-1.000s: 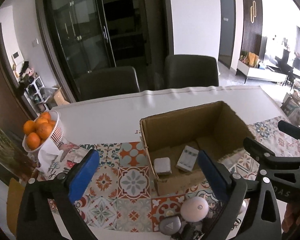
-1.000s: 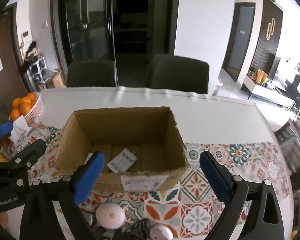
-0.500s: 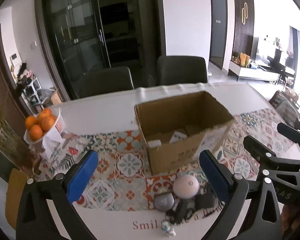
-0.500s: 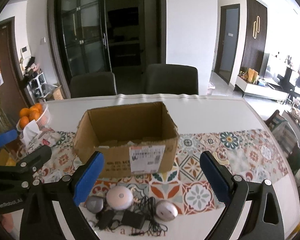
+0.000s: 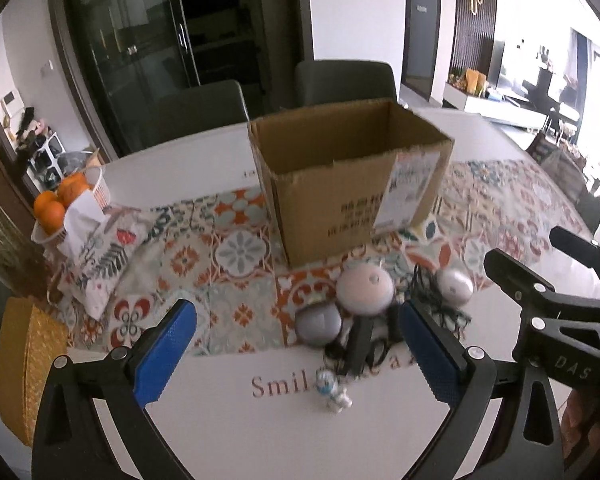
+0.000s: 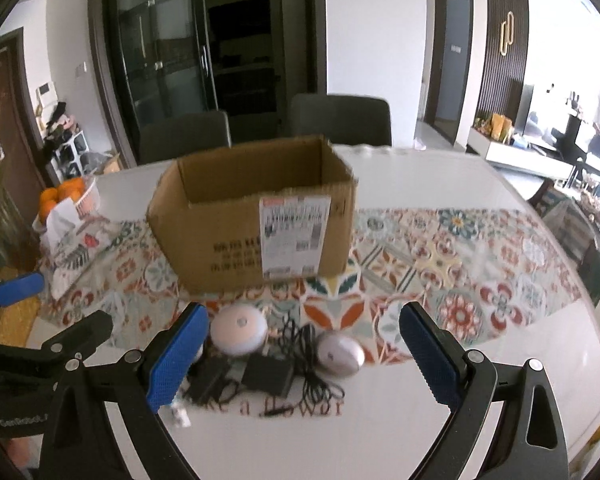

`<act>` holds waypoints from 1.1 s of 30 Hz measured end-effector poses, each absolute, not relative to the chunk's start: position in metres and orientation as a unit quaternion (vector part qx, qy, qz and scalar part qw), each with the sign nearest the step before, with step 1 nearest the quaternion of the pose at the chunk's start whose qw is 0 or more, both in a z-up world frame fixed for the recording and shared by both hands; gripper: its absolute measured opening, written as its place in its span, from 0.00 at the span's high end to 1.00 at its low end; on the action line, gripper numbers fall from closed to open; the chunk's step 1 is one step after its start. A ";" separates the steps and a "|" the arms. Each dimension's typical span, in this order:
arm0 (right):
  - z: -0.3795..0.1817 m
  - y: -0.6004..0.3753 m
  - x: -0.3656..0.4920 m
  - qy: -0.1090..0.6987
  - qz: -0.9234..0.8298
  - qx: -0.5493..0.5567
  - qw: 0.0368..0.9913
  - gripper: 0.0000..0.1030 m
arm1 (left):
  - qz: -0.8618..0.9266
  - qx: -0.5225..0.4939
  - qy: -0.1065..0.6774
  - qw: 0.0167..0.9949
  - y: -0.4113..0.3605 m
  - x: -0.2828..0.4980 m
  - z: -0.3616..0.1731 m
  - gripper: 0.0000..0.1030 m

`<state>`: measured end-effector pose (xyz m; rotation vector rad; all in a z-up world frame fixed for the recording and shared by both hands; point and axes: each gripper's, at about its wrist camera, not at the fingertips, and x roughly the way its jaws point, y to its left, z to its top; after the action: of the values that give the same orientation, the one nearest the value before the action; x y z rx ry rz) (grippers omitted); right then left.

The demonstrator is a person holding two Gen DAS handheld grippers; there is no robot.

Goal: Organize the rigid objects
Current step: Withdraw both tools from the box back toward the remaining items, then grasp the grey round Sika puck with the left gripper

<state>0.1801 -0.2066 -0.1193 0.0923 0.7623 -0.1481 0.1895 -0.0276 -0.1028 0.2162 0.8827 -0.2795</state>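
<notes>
An open cardboard box (image 5: 340,184) stands on the patterned runner; it also shows in the right wrist view (image 6: 256,216). In front of it lie a white round puck (image 5: 365,290) (image 6: 239,331), a grey puck (image 5: 318,323), a silver oval mouse-like object (image 5: 455,286) (image 6: 339,355), black adapters with tangled cables (image 6: 268,374) (image 5: 360,344) and a small blue-white figurine (image 5: 332,392). My left gripper (image 5: 296,354) is open and empty, above the table's near edge. My right gripper (image 6: 296,354) is open and empty, just behind the pile. The box's inside is hidden.
A white basket of oranges (image 5: 66,204) and a floral cloth pouch (image 5: 96,256) sit at the left. A yellow woven object (image 5: 24,368) is at the far left edge. Two dark chairs (image 6: 340,118) stand behind the table. The white table (image 5: 240,420) has printed lettering.
Both grippers have pulled back and down from above the box toward the table's near edge. The box's inside is no longer visible; the pile of items now lies between the fingers.
</notes>
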 end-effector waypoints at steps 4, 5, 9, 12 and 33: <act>-0.135 -0.202 0.174 0.386 -0.067 0.040 0.919 0.06 | -0.133 0.108 0.435 0.884 -0.023 0.181 -0.116 0.00; -0.139 -0.200 0.172 0.390 -0.065 0.040 0.918 0.06 | -0.133 0.108 0.439 0.882 -0.021 0.180 -0.120 0.00; -0.152 -0.191 0.167 0.399 -0.055 0.035 0.915 0.06 | -0.133 0.114 0.448 0.877 -0.015 0.177 -0.134 0.00; -0.162 -0.188 0.164 0.406 -0.057 0.040 0.911 0.06 | -0.134 0.110 0.450 0.876 -0.011 0.175 -0.144 0.01; -0.213 -0.166 0.177 0.430 -0.099 0.048 0.896 0.07 | -0.221 0.178 0.425 0.859 -0.018 0.212 -0.201 0.20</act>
<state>0.1765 -0.1660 -0.2127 0.0985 0.8904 -0.2044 0.2124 -0.0176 -0.2014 0.3741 0.8924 -0.4646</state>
